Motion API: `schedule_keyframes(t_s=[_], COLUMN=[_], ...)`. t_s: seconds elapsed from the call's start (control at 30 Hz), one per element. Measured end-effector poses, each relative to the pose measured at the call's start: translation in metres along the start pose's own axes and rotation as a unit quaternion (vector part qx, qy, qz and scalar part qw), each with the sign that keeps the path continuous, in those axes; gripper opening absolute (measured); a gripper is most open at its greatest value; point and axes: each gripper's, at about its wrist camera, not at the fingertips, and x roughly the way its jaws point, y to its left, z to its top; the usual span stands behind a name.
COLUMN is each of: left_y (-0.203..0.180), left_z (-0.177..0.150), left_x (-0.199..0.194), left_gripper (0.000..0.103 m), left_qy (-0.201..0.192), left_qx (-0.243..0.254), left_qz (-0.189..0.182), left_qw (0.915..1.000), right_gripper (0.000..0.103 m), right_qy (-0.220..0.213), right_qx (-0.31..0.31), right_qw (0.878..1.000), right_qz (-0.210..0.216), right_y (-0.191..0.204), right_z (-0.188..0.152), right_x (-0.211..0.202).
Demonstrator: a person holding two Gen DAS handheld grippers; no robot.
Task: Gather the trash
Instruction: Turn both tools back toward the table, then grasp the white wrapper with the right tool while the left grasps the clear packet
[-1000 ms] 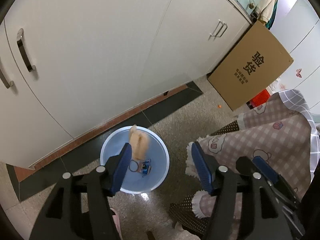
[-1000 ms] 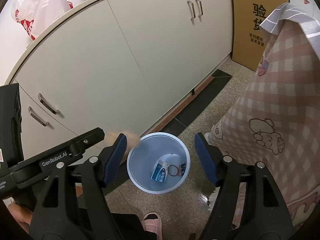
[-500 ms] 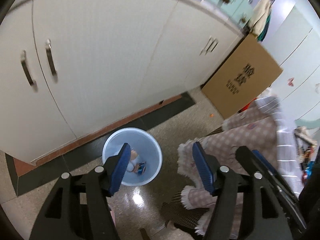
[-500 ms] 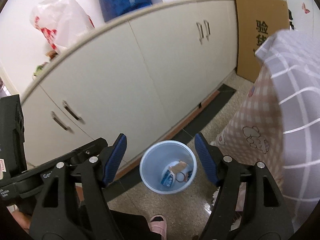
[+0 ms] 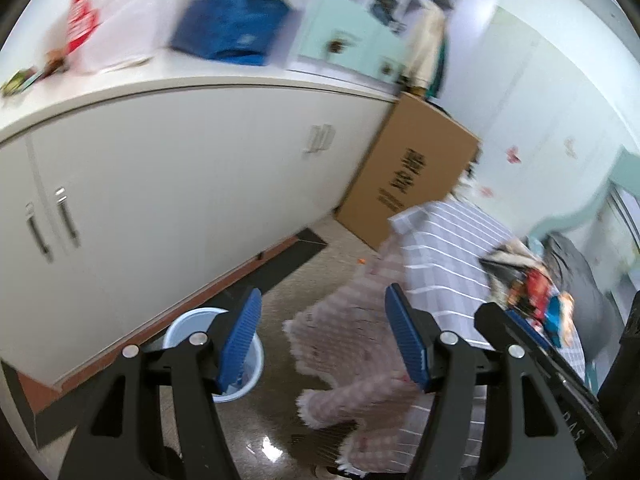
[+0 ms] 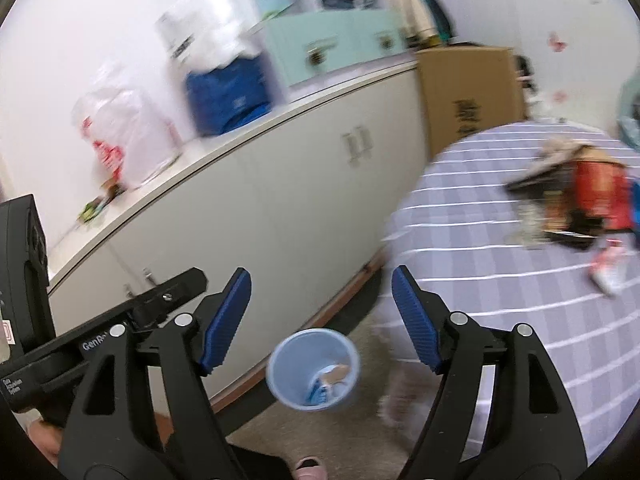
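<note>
We start with the tabletop [image 6: 480, 216], draped in a striped lilac cloth, which fills the right half of the right wrist view and rises well above the floor. To its left runs the long white cabinet [image 6: 280, 208], with a brown cardboard box [image 6: 468, 92] leaning at its far end.

On the far right part of the tabletop lies the remaining trash pile [image 6: 576, 204]: a blurred heap of red, black and tan wrappers, with one small pale scrap [image 6: 608, 268] lying apart, nearer our side. Motion blur keeps us from telling the pieces apart or reading any long axis.

Down on the floor, between cabinet and tabletop, stands the blue bin [image 6: 314, 368], already holding a few scraps of packaging.

Our right tool [image 6: 322, 320] hangs above the bin with its blue pads spread apart and nothing between them; its jaws have just been opening a little further. Our left tool [image 5: 324, 344] is likewise spread and empty, looking past the bin's rim [image 5: 188, 320] at the cloth's frilled edge.

We judge the coming move turns on this: the trash lies up and to the right of both tools, and the right hand sits nearer it, so that hand should reach first, probably for the lone scrap at the heap's near edge.
</note>
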Motion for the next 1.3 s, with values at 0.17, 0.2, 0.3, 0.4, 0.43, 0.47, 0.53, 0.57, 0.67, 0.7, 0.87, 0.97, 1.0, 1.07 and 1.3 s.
schedule_keyframes(t_s=[0.17,0.2,0.3,0.4,0.43,0.47,0.53,0.57,0.67,0.7,0.87,0.97,1.0,1.07,1.3], left_y=[-0.068,-0.082,-0.116,-0.143,-0.153,-0.158,-0.168,-0.173,-0.185,-0.189,-0.206,-0.217,-0.221,-0.228,-0.23], left_z=[-0.009,-0.011,-0.019,-0.025,-0.027,-0.027,-0.028,-0.028,-0.029,-0.029,-0.028,-0.03,-0.03,-0.032,-0.028], left_x=[0.02,0.028,0.045,0.063,0.071,0.076,0.087,0.093,0.106,0.109,0.127,0.136,0.14,0.145,0.165], left_gripper=[0.063,0.063,0.063,0.063,0.063,0.063,0.063,0.063,0.063,0.063,0.063,0.063,0.063,0.063,0.034], left_qy=[0.021,0.031,0.056,0.074,0.081,0.086,0.094,0.098,0.106,0.107,0.112,0.114,0.113,0.116,0.141], left_qx=[0.059,0.072,0.099,0.123,0.132,0.137,0.147,0.155,0.169,0.173,0.191,0.207,0.213,0.223,0.222], left_qz=[-0.033,-0.041,-0.057,-0.069,-0.071,-0.072,-0.072,-0.072,-0.074,-0.074,-0.081,-0.083,-0.083,-0.085,-0.091], left_qw=[0.9975,0.9961,0.9919,0.9872,0.9854,0.9843,0.982,0.9805,0.9771,0.9762,0.9718,0.9681,0.9669,0.9643,0.9606], right_gripper=[0.073,0.074,0.074,0.074,0.074,0.074,0.074,0.074,0.074,0.073,0.058,0.036,0.032,0.029,0.024], right_qy=[-0.018,-0.016,0.003,0.022,0.024,0.027,0.037,0.041,0.049,0.051,0.076,0.088,0.092,0.094,0.09], right_qx=[0.04,0.053,0.081,0.103,0.111,0.113,0.114,0.117,0.121,0.12,0.108,0.096,0.091,0.086,0.101], right_qw=[0.996,0.994,0.989,0.983,0.982,0.981,0.98,0.979,0.979,0.98,0.98,0.98,0.98,0.981,0.982], right_qz=[-0.074,-0.09,-0.122,-0.15,-0.152,-0.156,-0.16,-0.159,-0.154,-0.153,-0.152,-0.151,-0.151,-0.149,-0.133], right_y=[-0.07,-0.087,-0.131,-0.165,-0.175,-0.181,-0.191,-0.198,-0.207,-0.208,-0.217,-0.217,-0.218,-0.221,-0.23], right_z=[-0.002,-0.002,-0.005,-0.008,-0.008,-0.009,-0.008,-0.006,-0.002,-0.001,0.007,0.011,0.012,0.014,0.014], right_x=[-0.041,-0.047,-0.053,-0.053,-0.053,-0.051,-0.046,-0.041,-0.033,-0.032,-0.016,-0.01,-0.008,-0.007,-0.011])
